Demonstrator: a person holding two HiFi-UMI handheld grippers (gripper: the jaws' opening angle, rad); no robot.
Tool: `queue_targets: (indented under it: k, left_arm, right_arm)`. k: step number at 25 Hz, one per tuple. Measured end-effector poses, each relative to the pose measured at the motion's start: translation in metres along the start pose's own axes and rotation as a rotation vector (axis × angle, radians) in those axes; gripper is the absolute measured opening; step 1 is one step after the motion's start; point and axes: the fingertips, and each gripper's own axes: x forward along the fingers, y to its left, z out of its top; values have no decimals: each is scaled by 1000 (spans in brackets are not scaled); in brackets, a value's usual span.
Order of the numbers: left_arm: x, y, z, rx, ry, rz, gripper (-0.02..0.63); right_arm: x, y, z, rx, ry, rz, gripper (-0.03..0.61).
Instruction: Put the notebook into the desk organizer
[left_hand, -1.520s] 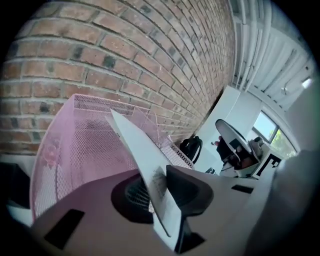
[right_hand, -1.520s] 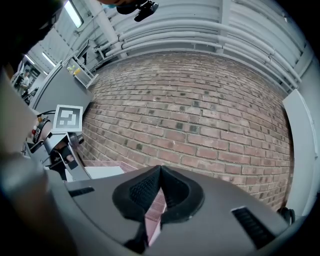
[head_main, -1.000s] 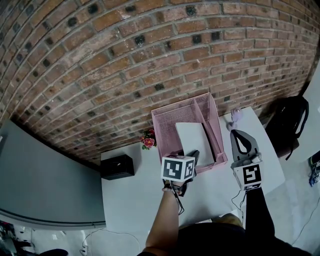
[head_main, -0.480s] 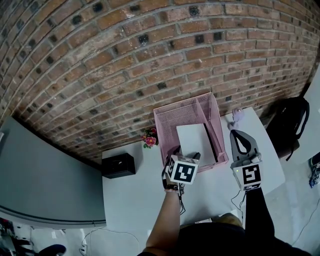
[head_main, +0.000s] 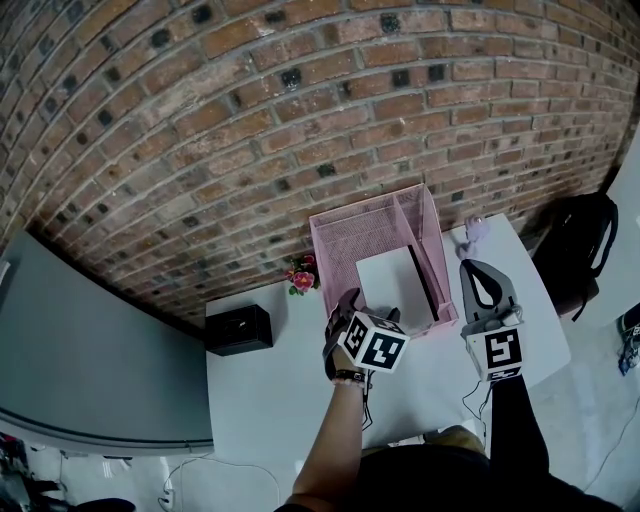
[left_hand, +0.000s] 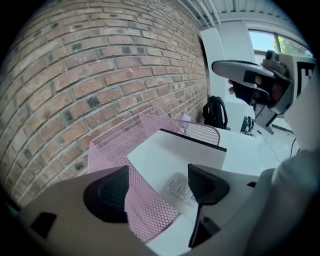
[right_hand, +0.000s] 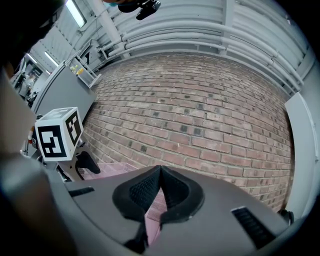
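Head view: near edge of notebook (head_main: 392, 280) hidden behind left tongs (head_main: 370, 308), inside desk organizer (head_main: 345, 235). Left tongs just opening wide, notebook between, untouched; right tongs (right_hand: 160, 172) closed, empty.

Pink mesh desk organizer (head_main: 350, 235), white notebook (head_main: 388, 285) with black spine, red-brown brick wall (head_main: 250, 120), white table (head_main: 260, 390)

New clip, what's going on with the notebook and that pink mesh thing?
A person at a white table works with a hand-held gripper in each hand. The white notebook already lies in the larger compartment of the pink desk organizer. The left hand-held gripper has just been opening its jaws. They now stand wide apart at the notebook's near end, with the pads off it. The right hand-held gripper is shut and empty, to the organizer's right.
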Motion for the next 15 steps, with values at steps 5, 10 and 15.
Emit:
queue_targets:
  k: [5,10,15]
  left_arm:
    - [-5,3,1,-2,-21,7,353]
    - [-14,4,7,-23,-87,-3,353]
    - [-26,6,11,-25,-140,-5,353]
  right_arm:
    - [-3,5,2,-15,5,3,20]
    - [-7,7,7,-21,13,-25,20]
    - [-15,12,12,-24,12,-49,20]
